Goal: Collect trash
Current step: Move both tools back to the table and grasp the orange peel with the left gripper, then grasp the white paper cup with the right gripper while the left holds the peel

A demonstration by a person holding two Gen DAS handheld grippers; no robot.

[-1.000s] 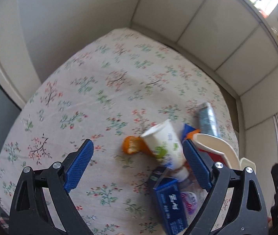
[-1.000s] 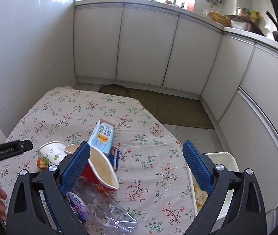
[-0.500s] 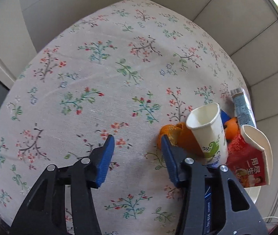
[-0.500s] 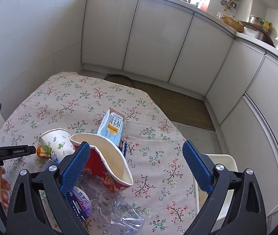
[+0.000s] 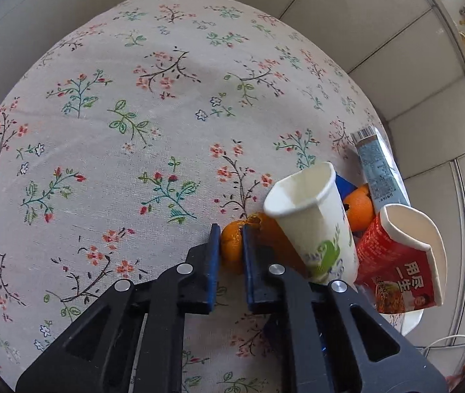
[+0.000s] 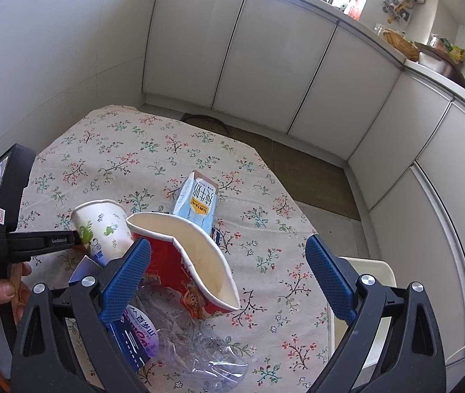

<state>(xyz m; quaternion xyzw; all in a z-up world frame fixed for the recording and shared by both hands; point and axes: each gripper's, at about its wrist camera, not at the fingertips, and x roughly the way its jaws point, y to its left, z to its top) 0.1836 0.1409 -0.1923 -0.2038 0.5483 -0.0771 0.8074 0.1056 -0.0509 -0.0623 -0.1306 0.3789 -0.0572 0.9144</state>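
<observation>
My left gripper (image 5: 229, 239) is shut on a piece of orange peel (image 5: 231, 245) lying on the flowered tablecloth (image 5: 134, 131). Right beside it lies a white paper cup (image 5: 314, 219), also in the right wrist view (image 6: 101, 229). Further right are a second orange peel (image 5: 358, 209), a crushed red noodle cup (image 5: 399, 262) and a light blue milk carton (image 5: 379, 170). My right gripper (image 6: 229, 281) is open and empty, held above the red noodle cup (image 6: 193, 262), with the carton (image 6: 196, 199) beyond it.
A crumpled clear plastic bottle (image 6: 199, 353) and a blue box (image 6: 81, 271) lie near the table's front. A white bin (image 6: 363, 294) stands beside the table on the right. White cabinets (image 6: 265, 65) line the room behind.
My left gripper has moved down to the table and closed from wide open onto the orange peel. My right gripper has come a little closer over the noodle cup, still open.
</observation>
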